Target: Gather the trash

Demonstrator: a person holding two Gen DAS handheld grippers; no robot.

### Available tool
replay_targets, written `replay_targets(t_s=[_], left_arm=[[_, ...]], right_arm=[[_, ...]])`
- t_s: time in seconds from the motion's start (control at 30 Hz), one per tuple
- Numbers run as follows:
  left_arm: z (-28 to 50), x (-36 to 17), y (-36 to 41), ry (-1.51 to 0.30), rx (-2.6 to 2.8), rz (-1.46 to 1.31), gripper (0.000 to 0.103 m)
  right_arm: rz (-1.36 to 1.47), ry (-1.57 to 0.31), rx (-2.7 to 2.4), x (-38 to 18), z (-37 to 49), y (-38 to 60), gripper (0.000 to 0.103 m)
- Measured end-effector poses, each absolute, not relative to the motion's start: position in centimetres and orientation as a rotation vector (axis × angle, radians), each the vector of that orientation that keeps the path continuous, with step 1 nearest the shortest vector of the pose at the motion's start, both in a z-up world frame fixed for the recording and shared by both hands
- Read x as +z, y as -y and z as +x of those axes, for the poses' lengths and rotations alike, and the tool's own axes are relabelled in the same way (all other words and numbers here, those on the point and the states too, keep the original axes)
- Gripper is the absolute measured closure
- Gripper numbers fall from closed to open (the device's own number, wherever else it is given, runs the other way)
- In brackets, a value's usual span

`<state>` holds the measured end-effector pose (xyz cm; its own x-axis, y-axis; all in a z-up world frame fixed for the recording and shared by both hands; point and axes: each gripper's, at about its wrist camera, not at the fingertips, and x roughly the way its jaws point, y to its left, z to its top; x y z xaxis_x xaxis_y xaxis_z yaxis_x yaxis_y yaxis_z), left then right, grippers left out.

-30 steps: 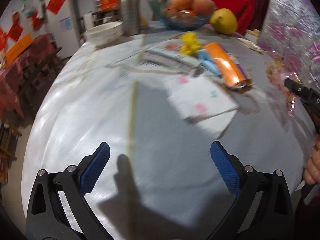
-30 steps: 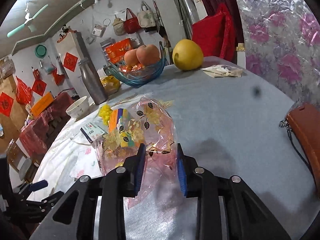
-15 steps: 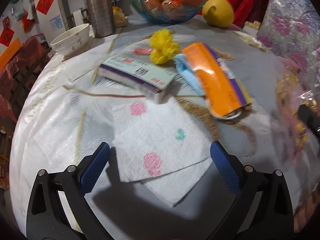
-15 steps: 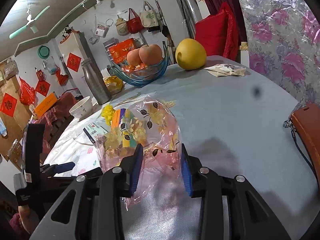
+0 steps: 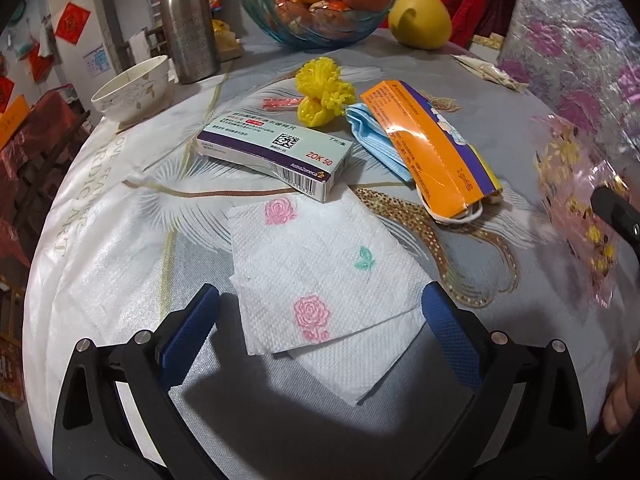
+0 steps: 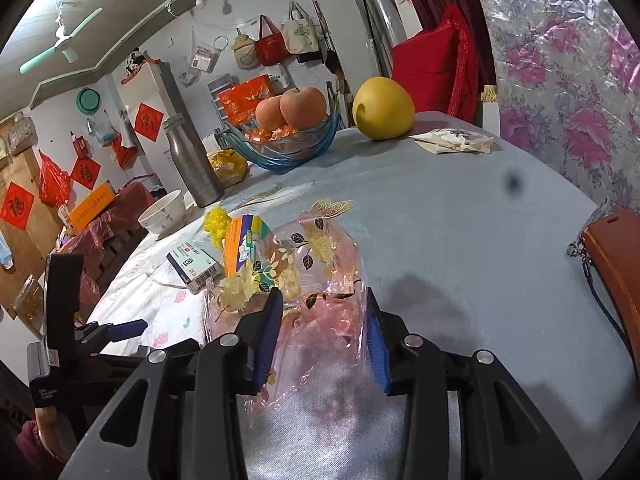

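A white paper napkin (image 5: 316,280) with pink roses lies flat on the table between the open jaws of my left gripper (image 5: 320,312). Behind it lie a white-and-purple medicine box (image 5: 276,152), a blue face mask (image 5: 376,140), an orange-and-purple carton (image 5: 432,140) and a yellow pompom (image 5: 324,92). My right gripper (image 6: 322,320) holds a clear pink plastic bag (image 6: 320,276) with gold flowers between its jaws; the bag also shows in the left wrist view (image 5: 576,196). The left gripper shows at the left of the right wrist view (image 6: 120,330).
A blue glass fruit bowl (image 5: 320,28), a yellow pomelo (image 5: 420,20), a steel flask (image 5: 190,20) and a white bowl (image 5: 132,88) stand at the far side. A brown purse (image 6: 612,276) lies at the right. A floral plastic cover (image 6: 560,60) hangs at the right.
My left gripper has moved forward over the table until the napkin lies between its open jaws. My right gripper's jaws have spread a little around the pink bag.
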<state>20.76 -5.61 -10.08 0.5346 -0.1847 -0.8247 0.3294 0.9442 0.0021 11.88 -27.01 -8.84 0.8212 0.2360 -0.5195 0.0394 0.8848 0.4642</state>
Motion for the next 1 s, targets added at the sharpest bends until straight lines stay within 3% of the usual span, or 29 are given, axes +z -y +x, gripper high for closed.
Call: replay_targets(t_s=[0.2, 0.27, 0.33, 0.43, 0.9, 0.97, 1.0], left_arm=[[21.4, -10.0, 6.2, -0.960, -0.292, 0.160, 0.010], [21.2, -9.7, 6.2, -0.940, -0.302, 0.157, 0.022], [20.6, -9.4, 6.2, -0.910, -0.315, 0.159, 0.051], [19.5, -9.0, 5.9, -0.887, -0.360, 0.138, 0.076], [16.5, -6.7, 3.6, -0.783, -0.374, 0.099, 0.078], [17.0, -7.5, 3.9, -0.814, -0.372, 0.107, 0.074], [17.2, -7.8, 3.9, -0.824, -0.366, 0.107, 0.065]], right_arm=[[0.460, -0.622, 0.104, -8.9, 12.0, 26.6, 0.063], [0.462, -0.622, 0.105, -8.9, 12.1, 26.7, 0.063], [0.469, -0.622, 0.107, -8.9, 12.1, 26.7, 0.063], [0.481, -0.626, 0.113, -9.1, 12.2, 26.8, 0.062], [0.478, -0.623, 0.115, -9.1, 12.2, 26.9, 0.064], [0.476, -0.622, 0.113, -9.0, 12.2, 26.9, 0.064], [0.477, -0.623, 0.115, -9.1, 12.2, 26.9, 0.064]])
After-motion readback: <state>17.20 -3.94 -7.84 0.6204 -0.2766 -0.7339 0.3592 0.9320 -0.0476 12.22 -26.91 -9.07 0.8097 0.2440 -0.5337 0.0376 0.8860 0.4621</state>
